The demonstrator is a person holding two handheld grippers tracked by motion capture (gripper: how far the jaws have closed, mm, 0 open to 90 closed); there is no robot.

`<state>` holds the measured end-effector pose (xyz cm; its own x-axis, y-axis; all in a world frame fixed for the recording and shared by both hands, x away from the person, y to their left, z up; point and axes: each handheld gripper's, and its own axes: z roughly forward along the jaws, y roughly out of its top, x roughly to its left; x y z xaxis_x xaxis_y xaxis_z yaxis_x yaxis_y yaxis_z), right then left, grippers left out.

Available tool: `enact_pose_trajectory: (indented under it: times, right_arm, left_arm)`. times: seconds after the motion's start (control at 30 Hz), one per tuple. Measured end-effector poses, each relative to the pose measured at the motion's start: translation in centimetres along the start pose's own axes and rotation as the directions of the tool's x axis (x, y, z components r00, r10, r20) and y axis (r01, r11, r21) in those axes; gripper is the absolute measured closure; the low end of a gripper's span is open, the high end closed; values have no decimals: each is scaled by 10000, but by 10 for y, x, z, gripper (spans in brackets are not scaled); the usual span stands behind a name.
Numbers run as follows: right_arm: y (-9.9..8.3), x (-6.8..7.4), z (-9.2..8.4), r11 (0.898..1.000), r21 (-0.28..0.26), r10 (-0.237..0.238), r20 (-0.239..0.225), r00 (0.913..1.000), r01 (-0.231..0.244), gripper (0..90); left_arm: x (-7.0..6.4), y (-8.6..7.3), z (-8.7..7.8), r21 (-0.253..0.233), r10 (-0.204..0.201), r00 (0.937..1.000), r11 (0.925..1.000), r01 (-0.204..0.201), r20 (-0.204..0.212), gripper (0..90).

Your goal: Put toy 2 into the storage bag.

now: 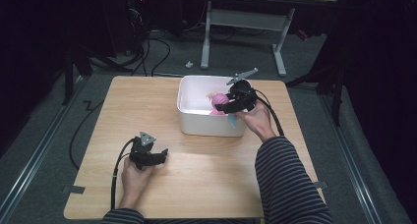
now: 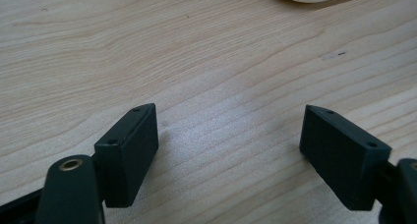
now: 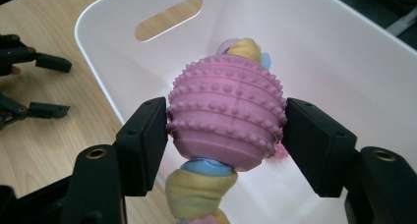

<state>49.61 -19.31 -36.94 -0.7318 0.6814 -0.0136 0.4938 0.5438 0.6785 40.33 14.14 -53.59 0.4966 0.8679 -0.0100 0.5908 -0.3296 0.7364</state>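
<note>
Right gripper [image 3: 226, 135] clamps the studded pink toy [image 3: 227, 113] inside the white bin [image 3: 314, 47] (rope ends visible close-up); left gripper [image 2: 228, 150] gapes empty.

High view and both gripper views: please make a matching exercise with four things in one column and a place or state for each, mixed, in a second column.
Things:
1. pink knobbed toy
2. white bin
3. left claw
4. right claw

Places or states:
A. open above bare wood
B. stands on the table's far half
C. closed on the toy, over the bin
D. between two black jaws, with rope knots at both ends

Pairs: 1-D, 2-B, 3-A, 4-C
</note>
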Motion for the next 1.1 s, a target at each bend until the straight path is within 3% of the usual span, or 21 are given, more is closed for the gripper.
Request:
enact_pose_trajectory:
  times: [0.2,0.4,0.53,0.6,0.87,0.97,1.1]
  right_arm:
    - [-1,3,6,9992,397,-93,-352,9993,107,344]
    - [-3,1,2,9999,108,102,-547,9985,-96,326]
    - [-4,3,-7,10000,-84,37,-318,9995,-39,316]
    - [-8,4,-16,9985,-551,52,-203,9998,-63,324]
    - [-34,1,-43,9899,-1310,613,465,9970,-547,349]
    - [-47,2,-58,9823,-1720,872,660,9940,-747,359]
    - [-63,2,-72,9769,-1895,1152,780,9903,-987,363]
  left_arm:
    - [0,0,0,-7,-8,10000,10000,8,-3,227]
    - [0,0,0,-5,-8,10000,10000,8,2,227]
    - [0,0,0,-4,-3,10000,10000,3,3,227]
    - [0,0,0,-7,-2,10000,10000,2,5,227]
    - [0,0,0,-4,5,10000,10000,-5,5,227]
    - [0,0,0,-5,6,10000,10000,-6,6,227]
    - [0,0,0,-8,2,10000,10000,-2,7,227]
